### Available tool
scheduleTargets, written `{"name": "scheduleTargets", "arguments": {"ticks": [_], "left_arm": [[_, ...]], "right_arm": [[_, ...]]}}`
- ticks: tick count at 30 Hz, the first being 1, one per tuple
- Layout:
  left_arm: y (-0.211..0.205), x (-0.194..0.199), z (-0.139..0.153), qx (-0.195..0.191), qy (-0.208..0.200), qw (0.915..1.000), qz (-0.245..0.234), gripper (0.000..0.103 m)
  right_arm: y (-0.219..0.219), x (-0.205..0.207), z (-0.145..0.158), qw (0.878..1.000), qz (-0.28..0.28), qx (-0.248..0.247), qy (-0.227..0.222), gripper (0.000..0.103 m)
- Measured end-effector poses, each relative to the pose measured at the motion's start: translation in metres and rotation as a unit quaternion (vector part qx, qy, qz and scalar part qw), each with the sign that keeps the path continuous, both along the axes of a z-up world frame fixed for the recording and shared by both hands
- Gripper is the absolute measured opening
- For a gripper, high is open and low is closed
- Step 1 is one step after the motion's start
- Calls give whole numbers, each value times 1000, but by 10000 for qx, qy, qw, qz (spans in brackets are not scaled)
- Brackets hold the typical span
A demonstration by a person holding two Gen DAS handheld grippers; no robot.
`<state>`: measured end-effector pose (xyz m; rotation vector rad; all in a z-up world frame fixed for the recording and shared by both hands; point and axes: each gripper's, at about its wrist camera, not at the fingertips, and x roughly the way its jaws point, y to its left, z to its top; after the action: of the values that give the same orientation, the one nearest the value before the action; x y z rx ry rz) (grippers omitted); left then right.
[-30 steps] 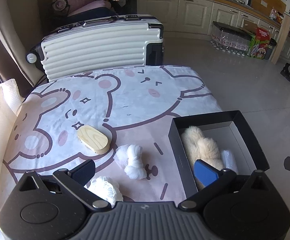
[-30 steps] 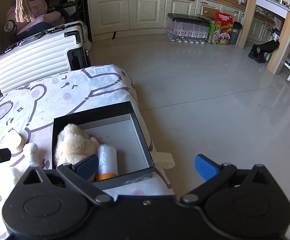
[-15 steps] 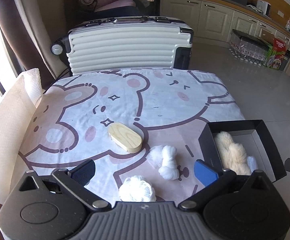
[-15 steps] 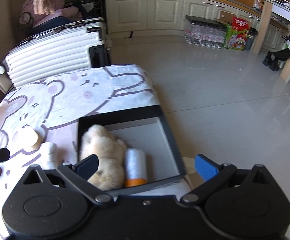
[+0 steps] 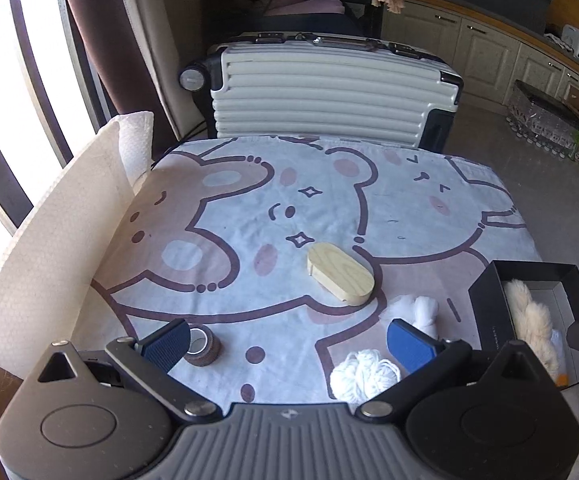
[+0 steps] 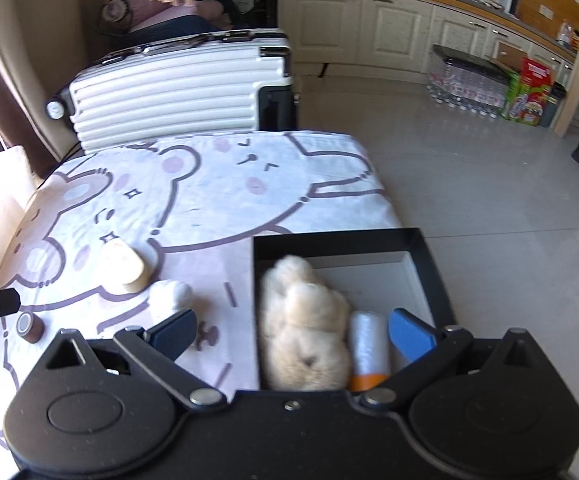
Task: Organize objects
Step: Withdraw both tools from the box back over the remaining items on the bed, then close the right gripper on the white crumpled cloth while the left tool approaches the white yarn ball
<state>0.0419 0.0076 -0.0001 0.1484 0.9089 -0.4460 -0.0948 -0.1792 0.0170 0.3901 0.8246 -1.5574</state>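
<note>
A black box (image 6: 339,238) stands at the table's right edge and holds a cream plush toy (image 6: 303,320) and a white roll with an orange end (image 6: 367,350); the box also shows in the left wrist view (image 5: 485,312). On the bear-print cloth lie a wooden oval case (image 5: 341,274), a white knotted cotton bundle (image 5: 419,310), a white yarn ball (image 5: 363,374) and a brown tape roll (image 5: 203,344). My left gripper (image 5: 289,344) is open and empty, low over the cloth's near edge. My right gripper (image 6: 291,330) is open and empty over the box's near left corner.
A white ribbed suitcase (image 5: 329,92) stands behind the table. A white foam sheet (image 5: 57,236) lines the table's left side. Tiled floor (image 6: 489,208) lies to the right, with kitchen cabinets (image 6: 369,28) and packs of bottles (image 6: 469,80) beyond.
Both grippers have swung left. The left wrist view now takes in the brown tape roll and less of the box. The right gripper has come over the box's left part.
</note>
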Motion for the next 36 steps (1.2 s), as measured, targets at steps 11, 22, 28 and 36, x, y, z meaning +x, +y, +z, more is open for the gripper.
{"name": "scheduleTargets", "arguments": {"ticks": [11,22,28,36], "left_arm": [[27,8,-1,5,-34,9998,214,103],[30,11,-6,48,-13,9998,203,103],[28,14,-12,109,23,9998,172,103],[19,18,-21,179,116,9998,49,103]], "right_arm": [[-1,31,-8,9995,290,47,-62,103],[-5,40,-13,9993,349,87,-130,103],[-8,42,-17,9992,350,128,-152,103],[-16,43,-19,9989,363,161,-230,103]]}}
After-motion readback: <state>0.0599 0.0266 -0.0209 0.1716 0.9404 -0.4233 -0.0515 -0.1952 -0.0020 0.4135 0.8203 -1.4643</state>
